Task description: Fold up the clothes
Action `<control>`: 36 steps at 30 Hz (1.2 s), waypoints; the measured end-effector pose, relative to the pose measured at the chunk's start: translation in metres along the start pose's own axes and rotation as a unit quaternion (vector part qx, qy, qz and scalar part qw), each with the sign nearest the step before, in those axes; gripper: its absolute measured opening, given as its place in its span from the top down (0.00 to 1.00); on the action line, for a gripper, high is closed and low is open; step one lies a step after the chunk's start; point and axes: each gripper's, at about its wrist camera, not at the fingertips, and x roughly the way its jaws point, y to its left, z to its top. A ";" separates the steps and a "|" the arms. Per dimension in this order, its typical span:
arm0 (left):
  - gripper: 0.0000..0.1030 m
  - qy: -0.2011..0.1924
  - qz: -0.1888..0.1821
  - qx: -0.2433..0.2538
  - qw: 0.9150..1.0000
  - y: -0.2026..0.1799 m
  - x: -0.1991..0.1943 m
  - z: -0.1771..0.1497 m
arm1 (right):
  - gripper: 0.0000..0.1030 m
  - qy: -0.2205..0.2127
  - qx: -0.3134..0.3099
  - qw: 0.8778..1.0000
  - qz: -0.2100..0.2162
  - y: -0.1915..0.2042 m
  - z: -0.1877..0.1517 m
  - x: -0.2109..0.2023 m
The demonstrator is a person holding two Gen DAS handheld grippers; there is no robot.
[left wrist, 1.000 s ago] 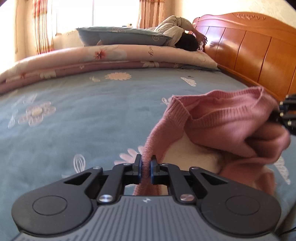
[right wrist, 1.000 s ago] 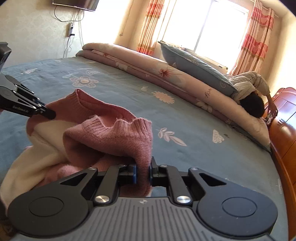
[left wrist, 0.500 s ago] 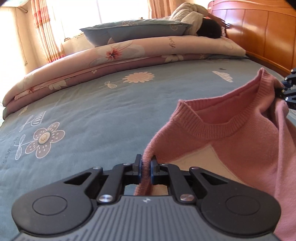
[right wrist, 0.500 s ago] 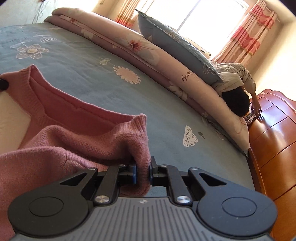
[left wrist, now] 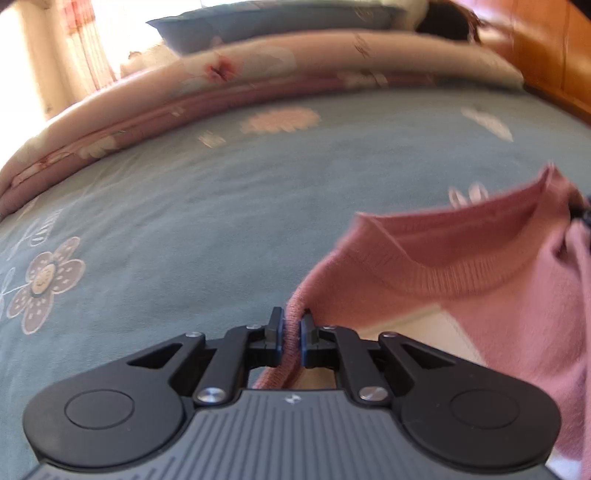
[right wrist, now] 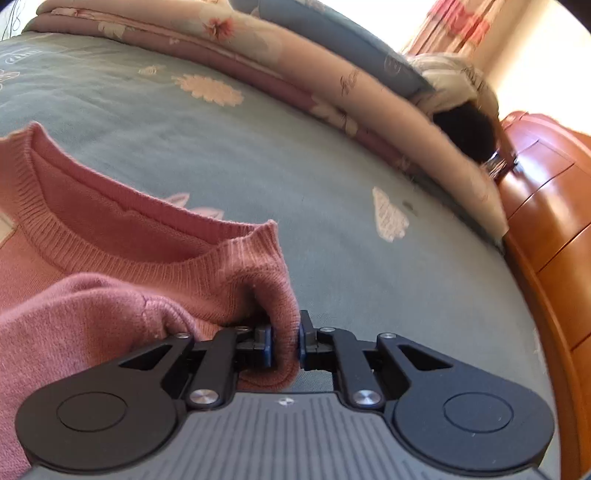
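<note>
Left gripper clamped on a thin knit edge of the pink sweater, at the shoulder beside the neckline. Right gripper pinching a thicker bunch of the same sweater at the other shoulder — pads pressed into the fabric. Ribbed collar stretched between the two, ahead of each set of fingers; cream panel showing below it. Body of the garment draped toward the inner side of each gripper, over the blue flowered bedspread. Farther ahead — rolled pink quilt, blue pillow, wooden headboard off to the right. Person lying at the far end, blurred.
</note>
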 end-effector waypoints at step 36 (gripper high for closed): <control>0.57 0.071 -0.004 -0.034 0.997 0.022 -0.229 -0.168 | 0.46 -0.052 0.102 0.964 0.240 0.060 -0.138 -0.297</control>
